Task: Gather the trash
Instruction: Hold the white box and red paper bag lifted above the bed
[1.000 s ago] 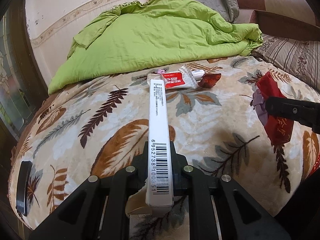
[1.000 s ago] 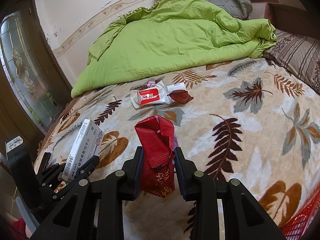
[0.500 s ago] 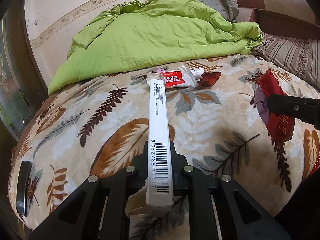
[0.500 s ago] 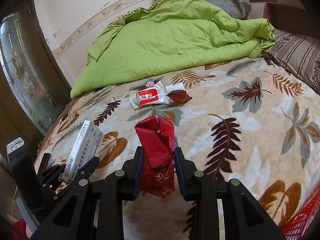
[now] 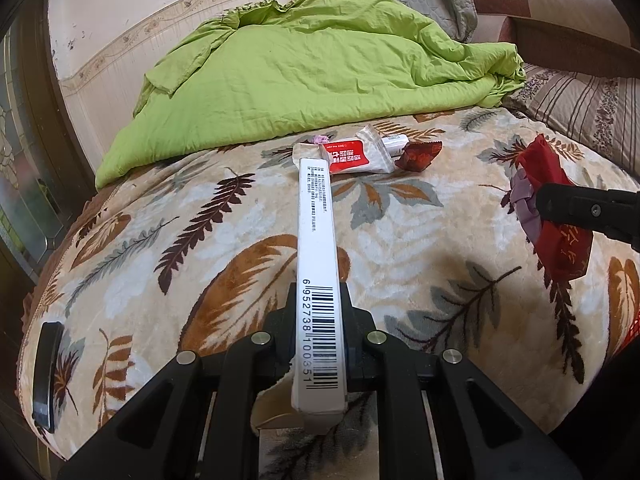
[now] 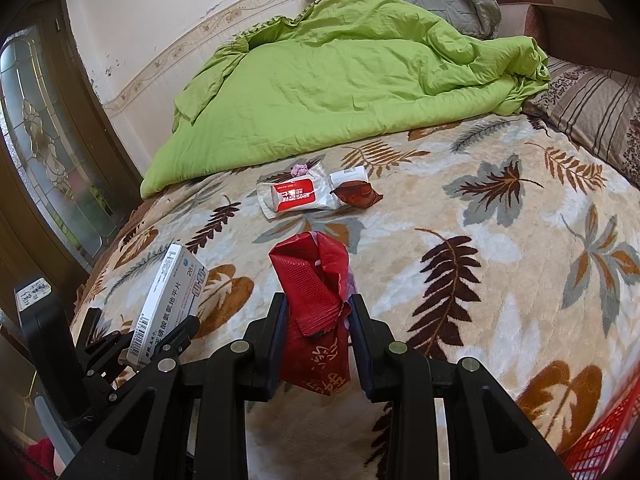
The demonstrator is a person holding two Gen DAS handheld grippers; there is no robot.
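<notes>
Left wrist view, from the left edge: a dark flat object (image 5: 47,376) lies on the leaf-patterned blanket (image 5: 400,240) that covers the bed. In the middle, the left gripper (image 5: 318,332) has its fingers clenched on a long white medicine box (image 5: 316,264), barcode end nearest the camera, the box pointing toward the far trash. Beyond its tip lie a red-and-white packet (image 5: 348,156), a small pink scrap (image 5: 321,139) and a dark red wrapper (image 5: 420,154), close together on the blanket, with a green quilt (image 5: 312,72) heaped behind. At the right, the right gripper (image 5: 560,216) grasps a red bag (image 5: 560,240) above the blanket.

Right wrist view, same order: the white box (image 6: 168,304) stands tilted in the left gripper at lower left. In the centre, the right gripper's fingers (image 6: 276,332) pinch the crumpled red bag (image 6: 316,320). At the bottom right corner shows the edge of a red basket (image 6: 608,440).
</notes>
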